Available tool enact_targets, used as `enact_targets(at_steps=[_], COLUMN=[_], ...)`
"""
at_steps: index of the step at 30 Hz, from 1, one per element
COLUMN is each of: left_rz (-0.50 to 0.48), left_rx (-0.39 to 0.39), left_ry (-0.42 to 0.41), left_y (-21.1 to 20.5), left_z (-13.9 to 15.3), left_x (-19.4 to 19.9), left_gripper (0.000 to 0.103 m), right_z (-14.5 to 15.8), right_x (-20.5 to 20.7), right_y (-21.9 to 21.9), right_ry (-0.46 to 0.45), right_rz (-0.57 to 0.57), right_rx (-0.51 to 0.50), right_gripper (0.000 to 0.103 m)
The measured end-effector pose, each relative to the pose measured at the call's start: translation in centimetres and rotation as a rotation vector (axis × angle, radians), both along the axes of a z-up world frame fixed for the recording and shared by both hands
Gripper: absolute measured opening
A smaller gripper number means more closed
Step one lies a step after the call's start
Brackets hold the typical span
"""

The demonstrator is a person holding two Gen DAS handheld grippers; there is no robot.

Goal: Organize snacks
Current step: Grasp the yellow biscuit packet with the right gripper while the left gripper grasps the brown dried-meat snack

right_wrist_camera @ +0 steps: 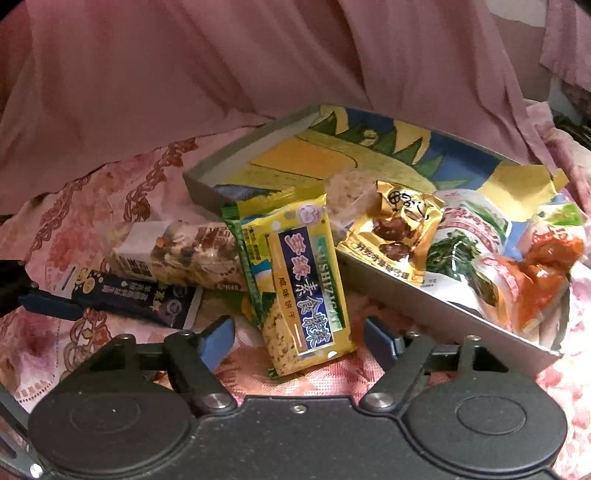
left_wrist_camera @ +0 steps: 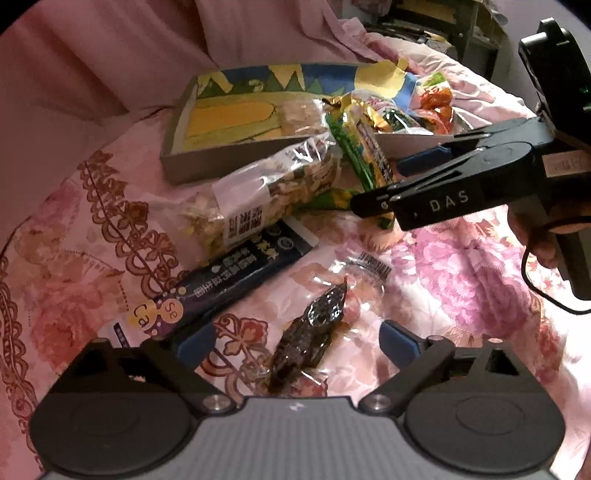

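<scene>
A shallow grey box point(left_wrist_camera: 177, 162) with a corn picture inside lies on the pink bed; it also shows in the right wrist view point(right_wrist_camera: 424, 291). It holds several snack packs, among them a gold pack point(right_wrist_camera: 399, 229) and an orange pack point(right_wrist_camera: 535, 280). My left gripper point(left_wrist_camera: 295, 343) is open, its jaws either side of a dark snack in clear wrap point(left_wrist_camera: 306, 339). My right gripper point(right_wrist_camera: 299, 336) is open around the lower end of a yellow-green biscuit pack point(right_wrist_camera: 303, 291), which leans on the box wall. The right gripper also shows in the left wrist view point(left_wrist_camera: 384, 184).
A clear bag of nuts point(left_wrist_camera: 266, 192) and a dark purple stick pack point(left_wrist_camera: 229, 277) lie on the flowered pink bedspread point(left_wrist_camera: 74, 229) left of the box. Pink fabric point(right_wrist_camera: 258, 66) hangs behind. Shelves point(left_wrist_camera: 461, 22) stand at the far right.
</scene>
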State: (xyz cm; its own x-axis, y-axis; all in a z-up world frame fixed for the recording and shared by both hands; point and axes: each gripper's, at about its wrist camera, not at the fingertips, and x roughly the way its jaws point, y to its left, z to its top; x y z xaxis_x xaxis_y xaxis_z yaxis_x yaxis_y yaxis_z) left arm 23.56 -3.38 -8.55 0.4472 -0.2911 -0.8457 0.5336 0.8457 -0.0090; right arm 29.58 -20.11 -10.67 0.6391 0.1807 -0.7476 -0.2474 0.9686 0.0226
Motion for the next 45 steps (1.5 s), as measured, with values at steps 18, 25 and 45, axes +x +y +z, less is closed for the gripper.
enact_targets(at_steps=[18,25,45], left_rz=[-0.067,-0.003,0.070], left_rx=[-0.014,-0.098,-0.099], left_ry=[0.031,0.131,0.176], left_y=[-0.2,-0.1,-0.5], left_z=[0.1,0.4,0.0], left_x=[-0.4,-0.3,-0.9], left_gripper=[0.058,0.051,0.050], right_z=[-0.4,0.0,0.9], right_x=[0.5,-0.7,-5.5], right_y=[0.2,0.6,-0.1], right_ry=[0.011,0.023,0.096], right_rz=[0.026,0.027,-0.056], right_rx=[0.007,-0.019,-0.008], right_gripper=[0.053,0.052,0.038])
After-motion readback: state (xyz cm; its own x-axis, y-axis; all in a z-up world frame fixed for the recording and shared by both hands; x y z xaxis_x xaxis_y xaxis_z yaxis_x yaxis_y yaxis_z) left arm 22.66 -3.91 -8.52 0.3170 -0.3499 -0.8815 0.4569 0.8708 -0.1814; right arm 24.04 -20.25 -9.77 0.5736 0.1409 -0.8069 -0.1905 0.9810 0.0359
